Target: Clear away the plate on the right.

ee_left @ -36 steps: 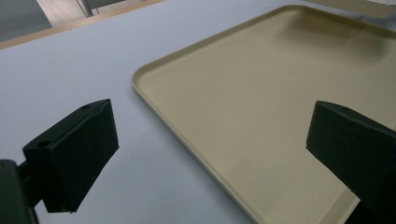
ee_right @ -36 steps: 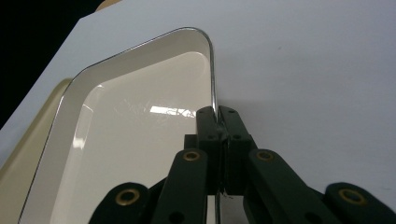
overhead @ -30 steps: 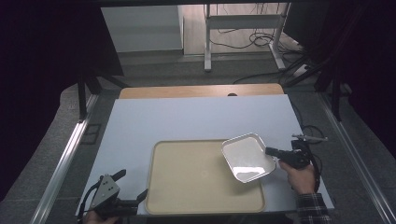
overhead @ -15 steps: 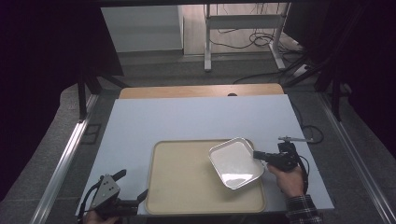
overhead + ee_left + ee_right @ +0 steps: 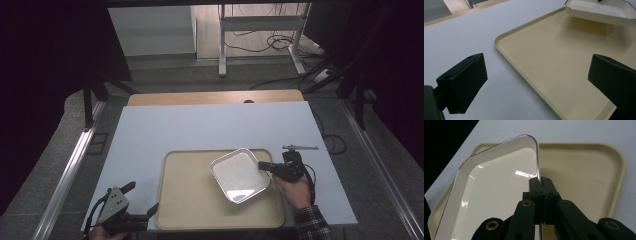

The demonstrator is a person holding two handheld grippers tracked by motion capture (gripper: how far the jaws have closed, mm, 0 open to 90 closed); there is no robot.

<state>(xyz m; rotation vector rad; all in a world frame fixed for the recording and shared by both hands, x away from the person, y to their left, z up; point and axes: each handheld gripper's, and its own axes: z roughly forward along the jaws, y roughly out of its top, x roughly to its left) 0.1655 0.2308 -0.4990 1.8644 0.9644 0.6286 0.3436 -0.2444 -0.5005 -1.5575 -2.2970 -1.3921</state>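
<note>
The white rectangular dish (image 5: 240,175) had come in over the right half of the beige serving tray (image 5: 185,200); a second earlier it hung partly past the tray's right edge, above the tabletop (image 5: 200,125), and half a second earlier it was only just inside. In the left claw view its underside looked raised, with shadow beneath, so I judged that it was not yet resting flat on the tray.

Your right claw (image 5: 264,166) was clamped tight on the dish's right rim, and the right claw view showed the jaws pinched on either side of the thin metal-edged wall. Your right hand (image 5: 292,187) had followed the dish leftward.

Your left claw (image 5: 150,212) had not moved: it sat at the tray's near left corner, jaws spread wide and holding nothing, with the tray's edge between them.

That shift suggested the carry was nearly done; what remained, I judged, was lowering the dish level and letting go.
</note>
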